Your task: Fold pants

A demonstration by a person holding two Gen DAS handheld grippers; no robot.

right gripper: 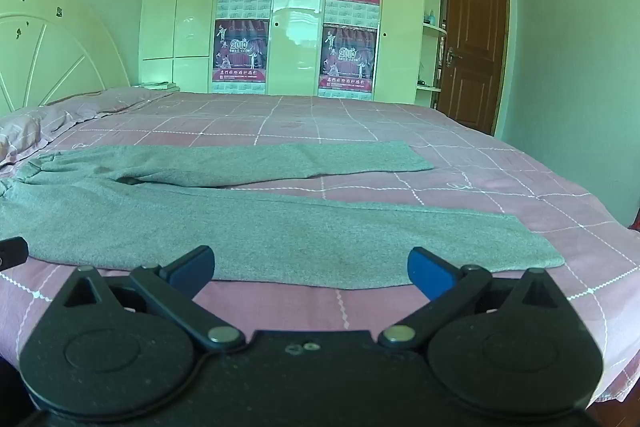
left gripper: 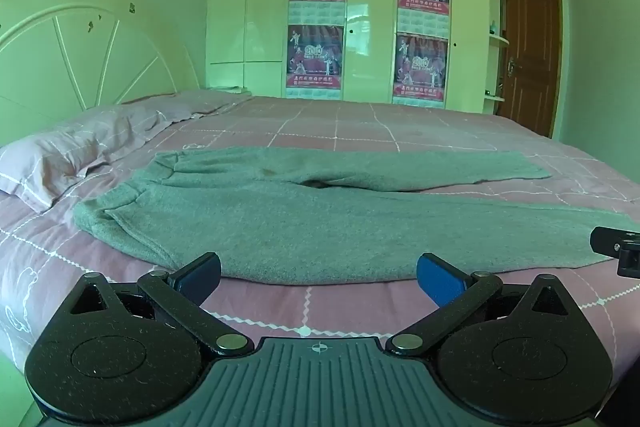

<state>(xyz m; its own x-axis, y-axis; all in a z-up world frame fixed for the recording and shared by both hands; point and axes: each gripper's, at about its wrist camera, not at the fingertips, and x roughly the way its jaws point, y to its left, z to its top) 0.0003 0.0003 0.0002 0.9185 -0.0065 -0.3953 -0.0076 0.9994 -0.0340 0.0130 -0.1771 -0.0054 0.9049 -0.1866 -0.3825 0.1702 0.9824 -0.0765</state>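
Grey pants (left gripper: 288,223) lie spread flat on the pink checked bed (left gripper: 320,307), waistband at the left by the pillow, both legs running to the right and splayed apart. My left gripper (left gripper: 318,277) is open just short of the near leg's edge, nothing between its blue pads. The same pants (right gripper: 280,239) fill the right wrist view, their leg ends at the right. My right gripper (right gripper: 312,269) also stands open, close to the near leg's front edge and holding nothing. A black part of the right gripper (left gripper: 618,247) shows at the left wrist view's right edge.
A pink pillow (left gripper: 72,155) lies at the bed's left end below a white headboard (left gripper: 72,39). White wardrobes with posters (left gripper: 316,23) line the far wall. A brown door (right gripper: 474,39) stands at the back right. The bed's right edge (right gripper: 600,227) drops off beyond the leg ends.
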